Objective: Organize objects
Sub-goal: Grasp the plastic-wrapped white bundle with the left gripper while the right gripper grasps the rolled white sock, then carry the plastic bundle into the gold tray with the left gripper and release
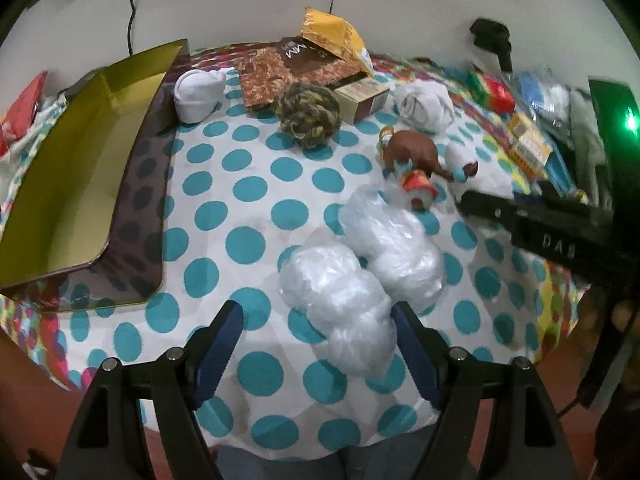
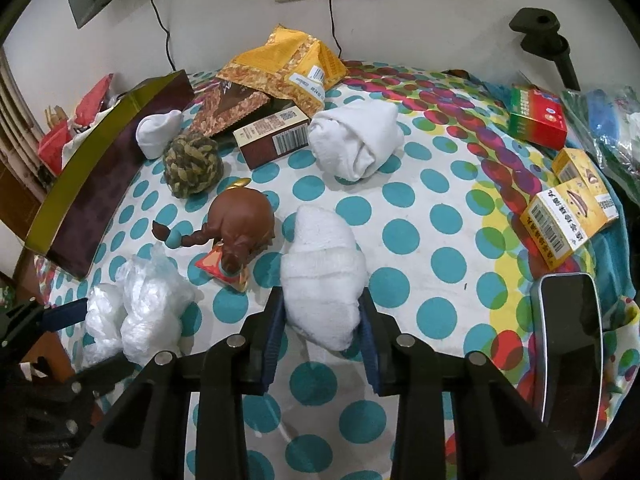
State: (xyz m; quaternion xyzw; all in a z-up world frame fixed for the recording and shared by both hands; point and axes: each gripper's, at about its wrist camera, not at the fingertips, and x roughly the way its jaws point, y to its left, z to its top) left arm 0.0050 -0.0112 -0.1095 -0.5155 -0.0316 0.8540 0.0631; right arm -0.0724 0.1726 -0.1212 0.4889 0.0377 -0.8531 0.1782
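Note:
My left gripper [image 1: 316, 320] is open, its blue pads either side of the near end of a crinkled clear plastic bag bundle [image 1: 360, 272] lying on the dotted cloth; the right pad touches it. The bundle also shows in the right wrist view [image 2: 136, 316]. My right gripper [image 2: 322, 312] has both pads against a rolled white sock [image 2: 324, 276], closed on it on the cloth. A brown toy figure [image 2: 242, 232] lies just left of that sock; it also shows in the left wrist view [image 1: 412, 152].
An open gold-lined box [image 1: 76, 168] sits at the left. A rope ball [image 2: 192, 166], a small white roll [image 2: 156, 132], another white roll [image 2: 356, 140], snack bags [image 2: 280, 64], cartons [image 2: 272, 136] [image 2: 560, 224], a red-green box [image 2: 536, 116] and a phone [image 2: 568, 352] lie around.

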